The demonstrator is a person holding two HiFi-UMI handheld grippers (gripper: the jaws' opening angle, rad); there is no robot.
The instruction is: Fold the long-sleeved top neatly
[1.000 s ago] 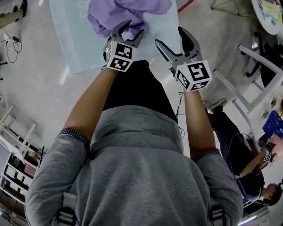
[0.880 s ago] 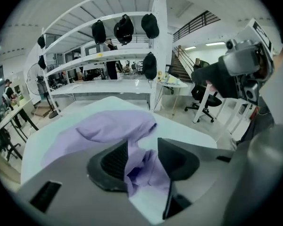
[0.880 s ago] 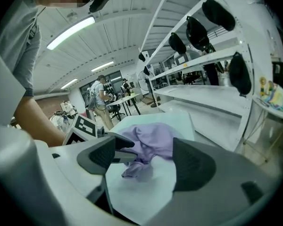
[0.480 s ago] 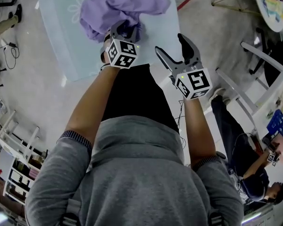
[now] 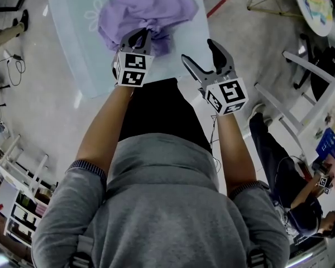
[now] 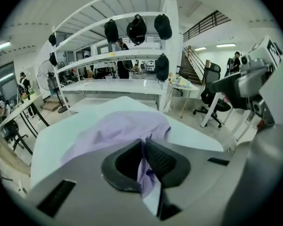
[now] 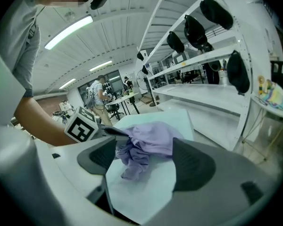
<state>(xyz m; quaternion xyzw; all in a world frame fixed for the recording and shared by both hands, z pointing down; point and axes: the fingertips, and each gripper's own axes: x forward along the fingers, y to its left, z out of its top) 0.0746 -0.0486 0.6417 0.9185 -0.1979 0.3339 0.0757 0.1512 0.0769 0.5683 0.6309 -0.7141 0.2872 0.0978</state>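
Note:
A crumpled lilac long-sleeved top (image 5: 148, 7) lies in a heap on the pale blue table (image 5: 72, 32). My left gripper (image 5: 140, 35) sits at the heap's near edge, its jaws closing with a fold of the lilac fabric (image 6: 146, 171) pinched between the pads. In the left gripper view the rest of the top (image 6: 118, 128) spreads out beyond the jaws. My right gripper (image 5: 201, 52) hovers over the table's near right corner, open, with nothing between its fingers. In the right gripper view the top (image 7: 151, 138) lies ahead of that gripper (image 7: 146, 161), apart from it.
White chairs (image 5: 301, 110) stand to the right of the table, and a seated person (image 5: 290, 200) is at the lower right. A round table (image 5: 318, 4) is at the top right. White shelving with dark caps (image 6: 137, 27) stands behind the table.
My left gripper moved forward into the near edge of the top and its jaws came together on the fabric. The right gripper stayed where it was, open.

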